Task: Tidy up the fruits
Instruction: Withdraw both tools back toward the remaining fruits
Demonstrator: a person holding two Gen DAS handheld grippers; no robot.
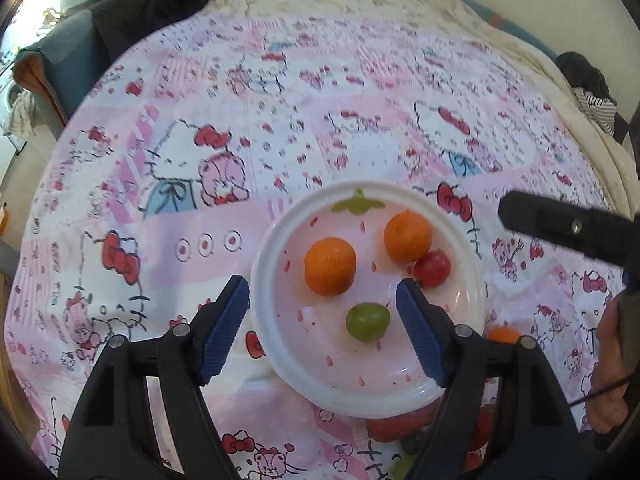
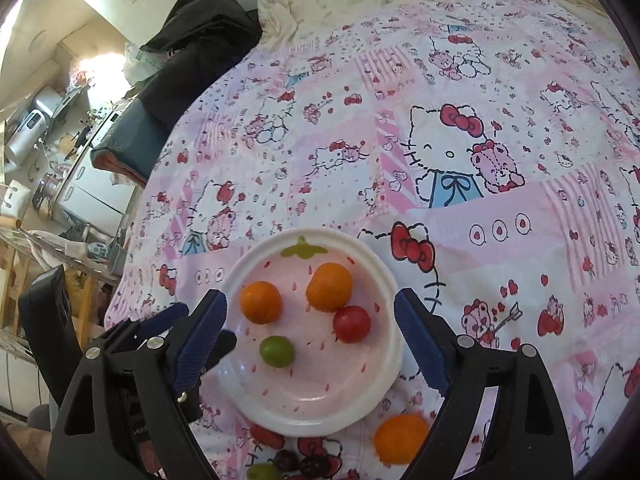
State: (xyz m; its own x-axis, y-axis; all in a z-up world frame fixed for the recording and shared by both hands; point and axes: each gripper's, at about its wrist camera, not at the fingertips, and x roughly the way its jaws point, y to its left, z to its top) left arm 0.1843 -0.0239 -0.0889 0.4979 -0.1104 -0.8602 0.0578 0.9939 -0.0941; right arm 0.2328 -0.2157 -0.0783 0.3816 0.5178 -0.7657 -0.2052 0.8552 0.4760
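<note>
A white plate (image 1: pixel 266 256) (image 2: pixel 394 320) with a pink strawberry print lies on the cartoon-cat cloth. On it rest two oranges (image 1: pixel 330 266) (image 1: pixel 408 236), a red tomato (image 1: pixel 432 268) and a green grape (image 1: pixel 367 321). In the right wrist view they are the oranges (image 2: pixel 260 302) (image 2: pixel 329 286), the tomato (image 2: pixel 351 324) and the grape (image 2: pixel 277 352). My left gripper (image 1: pixel 320 284) hovers open above the plate, gripping nothing. My right gripper (image 2: pixel 310 296) hangs open over the plate too, its jaws wide and empty.
Loose fruit lies on the cloth near the plate's front: an orange (image 2: pixel 401 444) (image 1: pixel 502 335), a red piece (image 1: pixel 400 424), dark grapes (image 2: pixel 286 460) and a green one (image 2: pixel 262 472). A dark chair with clothing (image 2: pixel 192 40) stands behind the round table's far left edge.
</note>
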